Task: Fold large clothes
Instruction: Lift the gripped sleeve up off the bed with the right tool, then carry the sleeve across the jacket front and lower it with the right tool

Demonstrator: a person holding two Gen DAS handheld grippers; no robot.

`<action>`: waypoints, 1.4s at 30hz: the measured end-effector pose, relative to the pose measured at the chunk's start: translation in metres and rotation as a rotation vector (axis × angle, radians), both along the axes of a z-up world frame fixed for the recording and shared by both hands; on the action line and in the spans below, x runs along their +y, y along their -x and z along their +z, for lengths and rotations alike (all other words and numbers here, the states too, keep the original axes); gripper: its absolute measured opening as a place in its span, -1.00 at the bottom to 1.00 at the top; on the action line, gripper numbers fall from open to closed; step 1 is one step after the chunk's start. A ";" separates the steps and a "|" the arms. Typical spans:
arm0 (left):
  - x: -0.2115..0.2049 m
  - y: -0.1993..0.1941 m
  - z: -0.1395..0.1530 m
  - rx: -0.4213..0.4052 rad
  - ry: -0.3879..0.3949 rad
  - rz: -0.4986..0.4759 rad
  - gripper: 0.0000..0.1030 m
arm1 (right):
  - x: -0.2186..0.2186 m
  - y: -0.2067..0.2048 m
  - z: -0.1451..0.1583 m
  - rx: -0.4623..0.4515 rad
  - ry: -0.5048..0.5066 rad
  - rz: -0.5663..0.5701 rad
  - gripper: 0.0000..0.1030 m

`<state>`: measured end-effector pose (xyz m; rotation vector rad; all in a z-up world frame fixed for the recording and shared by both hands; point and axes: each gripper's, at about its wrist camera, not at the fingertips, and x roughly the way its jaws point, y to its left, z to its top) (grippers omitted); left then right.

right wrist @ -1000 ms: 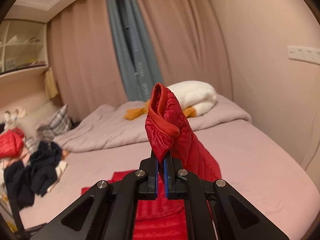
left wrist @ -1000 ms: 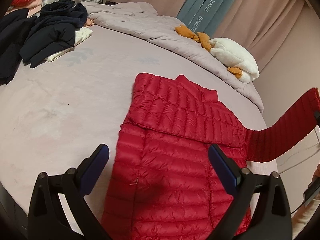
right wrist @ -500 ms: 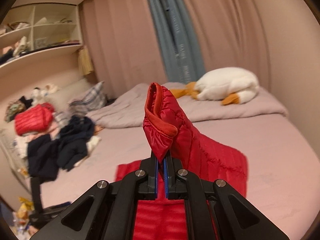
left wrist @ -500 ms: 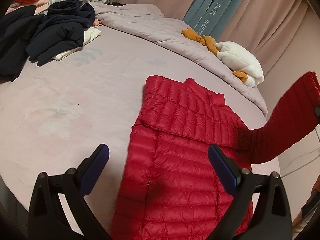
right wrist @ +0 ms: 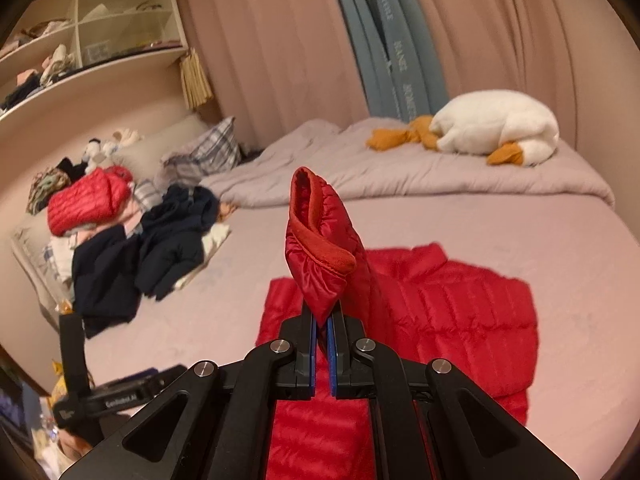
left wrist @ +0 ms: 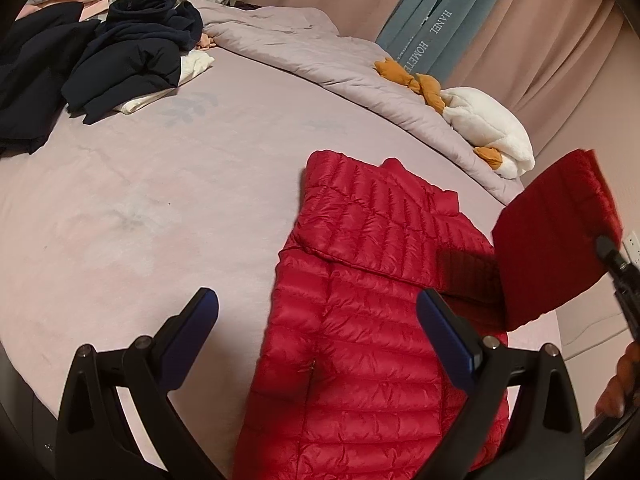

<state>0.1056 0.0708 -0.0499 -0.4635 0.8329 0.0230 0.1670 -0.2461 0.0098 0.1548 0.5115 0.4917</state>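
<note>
One red quilted down jacket point(left wrist: 372, 320) lies flat on the lilac bedsheet point(left wrist: 140, 220), its collar toward the far side of the bed and its far sleeve folded across the chest. Its other sleeve point(right wrist: 320, 248) is lifted off the bed: the right gripper point(right wrist: 322, 320) has its jaws closed tight on the cuff, which stands up above the fingertips with its orange-red lining showing. From the left wrist view that raised sleeve point(left wrist: 556, 236) hangs in the air at the right edge, above the jacket's body. The left gripper point(left wrist: 316, 320) hovers over the jacket's lower half with its jaws spread wide and nothing between them. Beyond the jacket, a rumpled grey duvet point(left wrist: 320, 56) runs along the far side, with a white and orange plush goose point(right wrist: 492, 128) on it. A heap of dark navy clothes point(left wrist: 120, 60) sits at the bed's far left corner.
</note>
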 end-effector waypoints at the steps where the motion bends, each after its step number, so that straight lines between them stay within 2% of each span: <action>1: 0.001 0.000 -0.001 0.003 0.000 0.001 0.92 | 0.004 -0.002 -0.005 0.018 0.004 0.008 -0.89; 17: 0.007 0.001 -0.008 0.022 -0.002 0.014 0.93 | 0.046 -0.022 -0.066 0.236 0.059 0.093 -0.89; 25: 0.011 0.001 -0.011 0.030 0.005 0.022 0.93 | 0.057 -0.032 -0.100 0.350 0.041 0.107 -0.89; 42: 0.016 0.001 -0.019 0.053 0.011 0.025 0.93 | 0.078 -0.040 -0.143 0.517 0.074 0.147 -0.89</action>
